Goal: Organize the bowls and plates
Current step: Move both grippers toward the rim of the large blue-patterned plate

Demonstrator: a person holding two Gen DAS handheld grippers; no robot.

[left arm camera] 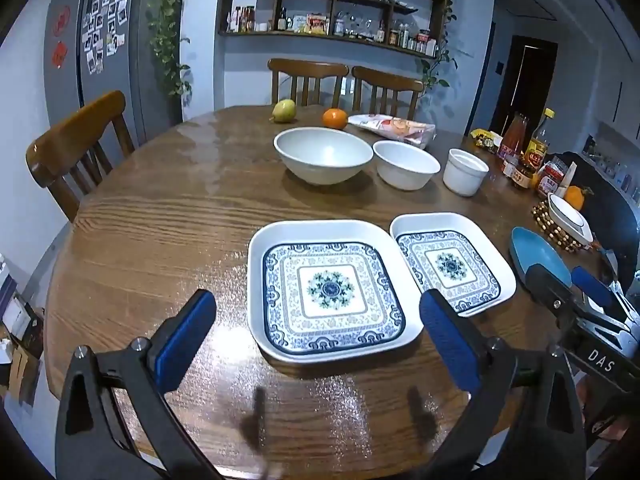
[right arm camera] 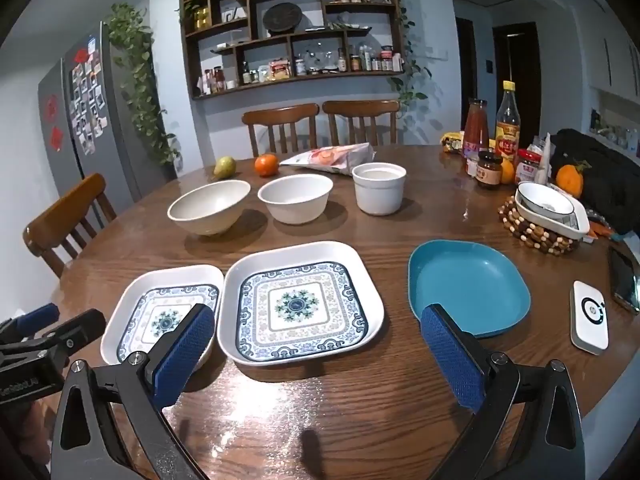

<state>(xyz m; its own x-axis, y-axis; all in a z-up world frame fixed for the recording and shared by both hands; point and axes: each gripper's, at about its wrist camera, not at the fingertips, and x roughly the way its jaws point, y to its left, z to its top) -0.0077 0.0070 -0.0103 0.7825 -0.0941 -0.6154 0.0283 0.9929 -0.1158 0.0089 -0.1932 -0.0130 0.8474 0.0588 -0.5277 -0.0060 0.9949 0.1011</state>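
Round dark wooden worktop (right arm camera: 360, 400), everything laid out in two rows.

Back row, left to right: wide white ceramic bowl (right arm camera: 208, 208), smaller white bowl (right arm camera: 295, 199) just beside it, then a straight-walled white ramekin-style cup (right arm camera: 379, 193). All three stood upright and apart from each other. Behind them sat a green pear (right arm camera: 224, 167), an orange (right arm camera: 266, 164) and a crinkled snack bag (right arm camera: 332, 158).

Front row, left to right: large square white plate with blue floral pattern (left arm camera: 326, 290), then a smaller square plate with the same blue pattern (left arm camera: 452, 264) almost touching its right rim, then a plain teal square plate (right arm camera: 466, 286) set apart further right. None were stacked.

Left gripper (left arm camera: 318, 334) hovered over the near edge, tilted down toward the large patterned plate, blue-padded fingers (left arm camera: 186, 340) spread wide, nothing between them. Right gripper (right arm camera: 316, 354) was in the same posture, aimed between the smaller patterned plate and the teal one, fingers (right arm camera: 452, 354) wide and empty. Neither touched a plate.

Far right: sauce bottles and jars (right arm camera: 492, 140) clustered at the back edge, a white dish with dark rim (right arm camera: 550, 208) sitting on a beaded wooden trivet (right arm camera: 532, 234), a small white rounded device (right arm camera: 589, 316) near the front edge, and a phone (right arm camera: 624, 280) beside it.
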